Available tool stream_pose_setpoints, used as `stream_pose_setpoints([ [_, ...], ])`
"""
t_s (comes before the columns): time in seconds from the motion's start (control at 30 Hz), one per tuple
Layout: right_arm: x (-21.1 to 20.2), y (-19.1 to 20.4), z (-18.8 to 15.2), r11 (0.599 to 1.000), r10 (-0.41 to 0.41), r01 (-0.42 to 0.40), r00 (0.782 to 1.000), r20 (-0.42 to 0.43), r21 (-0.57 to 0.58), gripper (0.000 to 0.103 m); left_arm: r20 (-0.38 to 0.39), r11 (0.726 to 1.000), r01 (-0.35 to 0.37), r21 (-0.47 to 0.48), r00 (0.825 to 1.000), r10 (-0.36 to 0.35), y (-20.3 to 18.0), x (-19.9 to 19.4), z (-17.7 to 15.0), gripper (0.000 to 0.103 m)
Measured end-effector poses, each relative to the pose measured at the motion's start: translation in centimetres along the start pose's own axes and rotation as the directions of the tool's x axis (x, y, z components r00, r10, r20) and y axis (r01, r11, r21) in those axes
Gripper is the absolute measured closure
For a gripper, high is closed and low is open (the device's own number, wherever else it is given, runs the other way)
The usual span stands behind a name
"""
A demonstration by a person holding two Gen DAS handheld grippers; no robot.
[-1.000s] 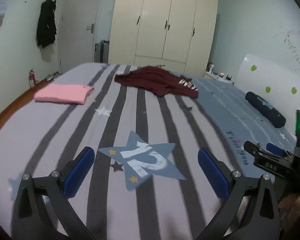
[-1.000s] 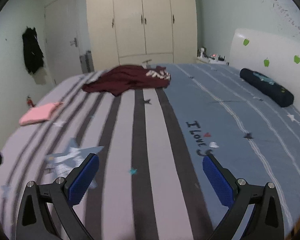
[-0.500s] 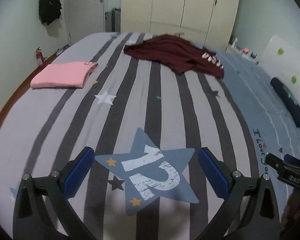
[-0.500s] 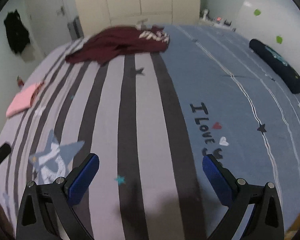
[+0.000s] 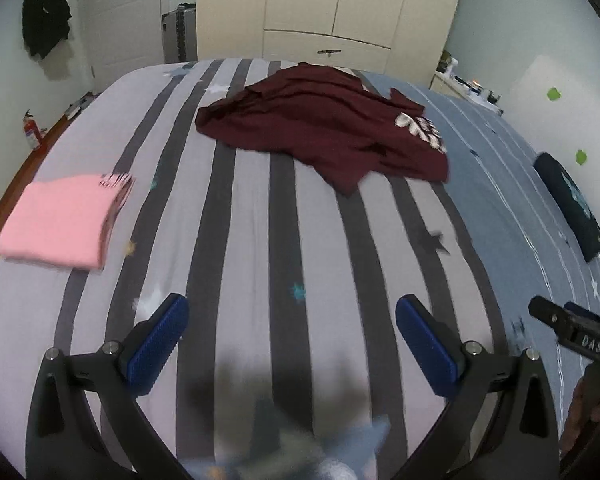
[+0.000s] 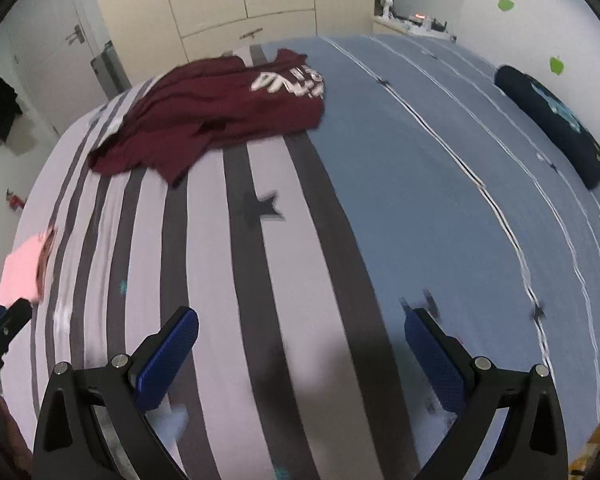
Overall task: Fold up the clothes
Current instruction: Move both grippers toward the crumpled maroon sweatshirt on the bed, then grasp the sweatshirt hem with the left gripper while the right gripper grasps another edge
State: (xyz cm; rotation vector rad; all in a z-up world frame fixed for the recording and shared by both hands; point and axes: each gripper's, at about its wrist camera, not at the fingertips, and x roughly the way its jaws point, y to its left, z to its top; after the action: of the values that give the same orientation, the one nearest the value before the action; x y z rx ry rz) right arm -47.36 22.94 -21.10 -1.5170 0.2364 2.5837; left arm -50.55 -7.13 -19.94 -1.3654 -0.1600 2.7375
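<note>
My grippers' pads blue on black frames; bedsheet pale lilac with grey stripes, blue half beyond; shirt maroon, white lettering; folded top pink.

Both views have tipped downward and moved forward over the bed. The maroon shirt and the folded pink garment now sit lower and larger in the left view — much nearer than a second ago. The star with the number has slid from between the left claw fingers to the bottom edge — only a blurred trace. The right claw has passed the printed lettering.
</note>
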Motion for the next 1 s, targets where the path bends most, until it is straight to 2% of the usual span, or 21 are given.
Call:
stream_pose_setpoints([
  [0.17, 6.4, 4.2, 6.1, 0.998, 0.020, -0.017, 0.999, 0.041, -0.068, 0.001, 0.002, 0.999, -0.041, 0.011, 0.999, 0.041, 1.9, 8.2, 4.8, 0.003],
  [0.3, 11.7, 7.6, 11.0, 0.992, 0.055, -0.048, 0.997, 0.063, -0.113, 0.001, -0.039, 0.996, -0.072, 0.047, 0.996, 0.074, 2.4, 15.0, 8.5, 0.021],
  [0.47, 18.7, 11.1, 16.0, 0.985, 0.093, -0.083, 0.994, 0.058, -0.152, 0.002, -0.014, 0.994, -0.094, 0.064, 0.995, 0.095, 2.5, 20.3, 12.5, 0.024],
  [0.73, 25.0, 13.6, 19.2, 0.980, 0.101, -0.094, 0.994, 0.033, -0.176, 0.003, -0.049, 0.964, -0.148, 0.219, 0.986, 0.162, 2.1, 26.4, 14.6, 0.024],
  [0.87, 26.4, 14.6, 20.2, 0.976, 0.129, -0.125, 0.992, 0.011, -0.179, 0.004, -0.097, 0.960, -0.154, 0.235, 0.979, 0.181, 2.5, 28.6, 14.8, 0.024],
  [0.9, 26.7, 14.8, 20.3, 0.975, 0.139, -0.137, 0.990, 0.000, -0.174, 0.004, -0.110, 0.963, -0.143, 0.230, 0.979, 0.171, 2.6, 29.0, 14.9, 0.027],
  [0.97, 27.3, 15.3, 20.4, 0.974, 0.138, -0.140, 0.990, -0.021, -0.180, 0.009, -0.118, 0.971, -0.107, 0.213, 0.984, 0.134, 2.6, 29.2, 15.1, 0.043],
  [1.0, 27.5, 15.4, 20.4, 0.973, 0.136, -0.138, 0.990, -0.026, -0.185, 0.014, -0.120, 0.974, -0.090, 0.208, 0.986, 0.117, 2.5, 29.2, 15.2, 0.054],
])
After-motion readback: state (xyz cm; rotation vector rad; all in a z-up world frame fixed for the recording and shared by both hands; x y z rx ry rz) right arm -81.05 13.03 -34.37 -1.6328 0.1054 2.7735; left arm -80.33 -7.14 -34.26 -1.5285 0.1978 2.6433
